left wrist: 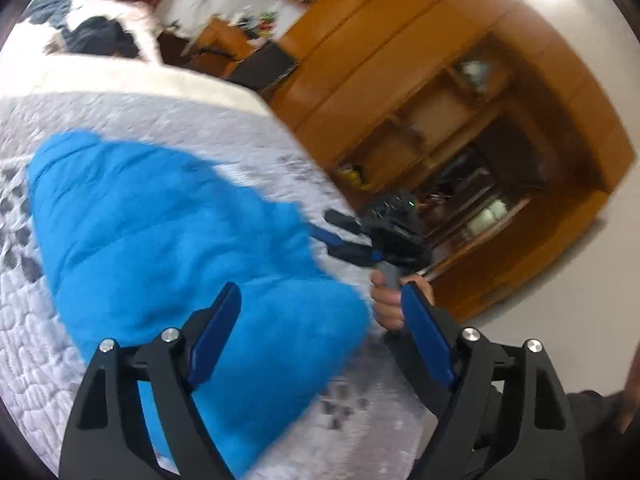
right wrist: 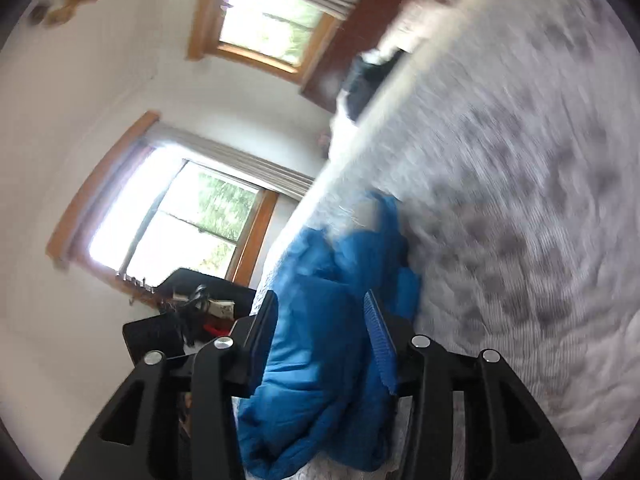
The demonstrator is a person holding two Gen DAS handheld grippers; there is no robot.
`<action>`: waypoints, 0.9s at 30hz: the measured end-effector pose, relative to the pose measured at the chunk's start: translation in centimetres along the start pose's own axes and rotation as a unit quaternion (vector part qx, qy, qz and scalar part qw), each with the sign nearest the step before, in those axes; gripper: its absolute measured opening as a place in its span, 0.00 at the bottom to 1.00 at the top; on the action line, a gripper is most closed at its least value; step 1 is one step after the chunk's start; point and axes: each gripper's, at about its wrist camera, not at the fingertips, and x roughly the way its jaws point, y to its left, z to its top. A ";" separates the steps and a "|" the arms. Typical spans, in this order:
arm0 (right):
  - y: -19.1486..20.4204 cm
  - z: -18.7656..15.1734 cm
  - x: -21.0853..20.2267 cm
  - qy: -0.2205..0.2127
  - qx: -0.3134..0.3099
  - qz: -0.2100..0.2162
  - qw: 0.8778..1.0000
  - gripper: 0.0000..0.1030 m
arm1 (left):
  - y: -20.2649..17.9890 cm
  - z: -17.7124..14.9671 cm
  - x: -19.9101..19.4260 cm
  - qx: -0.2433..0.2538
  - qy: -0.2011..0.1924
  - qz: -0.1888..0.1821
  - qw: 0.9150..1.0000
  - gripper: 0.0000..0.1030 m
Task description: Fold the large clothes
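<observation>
A bright blue padded jacket (left wrist: pixel 168 240) lies spread on a quilted white and grey bed (left wrist: pixel 132 108). My left gripper (left wrist: pixel 320 336) is open over the jacket's near right corner, with nothing between its blue pads (left wrist: pixel 216 332). My right gripper (left wrist: pixel 320 226) is held by a hand (left wrist: pixel 386 300) at the jacket's right edge, and bedding shows between its fingers. In the right wrist view the right gripper (right wrist: pixel 322 340) stands open with the jacket (right wrist: pixel 320 320) filling the gap behind its fingers. Both views are blurred.
A wooden cabinet with open shelves (left wrist: pixel 460 128) stands right of the bed. Dark clothes (left wrist: pixel 96 36) are heaped at the bed's far end. Two windows (right wrist: pixel 180 220) and a black case with clutter (right wrist: pixel 188 312) lie beyond the bed's edge (right wrist: pixel 344 160).
</observation>
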 end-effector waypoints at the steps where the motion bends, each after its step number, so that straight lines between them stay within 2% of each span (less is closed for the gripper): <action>1: 1.8 0.1 0.3 0.016 -0.035 0.007 0.999 0.42 | -0.7 -0.2 0.9 0.005 0.013 -0.020 1.000 0.79; 3: 4.1 -0.2 2.3 0.055 -0.084 0.012 0.995 0.42 | -1.1 -1.0 2.3 0.006 0.029 -0.046 0.998 0.79; 4: 4.6 -0.5 4.1 0.084 -0.106 0.006 0.991 0.42 | -1.0 -1.4 3.5 0.009 0.039 -0.048 0.998 0.79; 6: 3.8 -0.5 6.9 0.104 -0.117 -0.024 0.987 0.38 | -0.1 -2.4 5.4 0.002 0.055 -0.034 0.998 0.79; 8: 2.1 -0.4 7.7 0.104 -0.113 -0.029 0.988 0.25 | 1.4 -3.4 6.8 0.000 0.062 -0.014 0.998 0.73; 10: -0.1 -0.5 7.6 0.095 -0.098 -0.024 0.990 0.00 | 2.3 -4.1 7.4 -0.005 0.063 -0.010 0.998 0.68; 13: -3.5 -1.3 8.1 0.101 -0.036 -0.001 0.994 0.00 | 3.1 -4.3 8.2 -0.003 0.071 -0.001 0.997 0.56; 15: -3.9 -1.6 8.2 0.100 -0.037 -0.009 0.994 0.00 | 3.9 -4.3 8.5 -0.009 0.075 0.011 0.997 0.45; 17: -4.4 -1.6 8.4 0.101 -0.029 -0.009 0.994 0.00 | 5.0 -4.2 8.8 -0.019 0.073 0.021 0.997 0.27; 19: -4.9 -1.5 8.6 0.107 -0.017 -0.009 0.994 0.00 | 5.2 -4.0 8.9 -0.041 0.079 0.025 0.996 0.25; 21: -4.7 -1.0 8.2 0.117 -0.013 -0.024 0.993 0.00 | 4.2 -2.8 7.9 -0.055 0.094 0.019 0.994 0.44; 22: -3.8 -0.2 7.2 0.117 -0.021 -0.040 0.992 0.00 | 3.4 -1.9 6.4 -0.054 0.077 0.008 0.996 0.70; 23: -2.7 0.6 6.3 0.107 -0.033 -0.045 0.993 0.01 | 2.8 -1.0 4.8 -0.046 0.051 0.004 0.998 0.89; 25: 0.0 2.8 5.0 0.078 -0.055 -0.027 0.995 0.08 | 2.3 1.5 2.0 -0.032 0.014 -0.001 0.999 0.94; 27: 1.6 4.5 5.1 0.070 -0.069 -0.022 0.995 0.15 | 3.6 3.8 1.1 -0.055 0.004 -0.018 0.998 0.94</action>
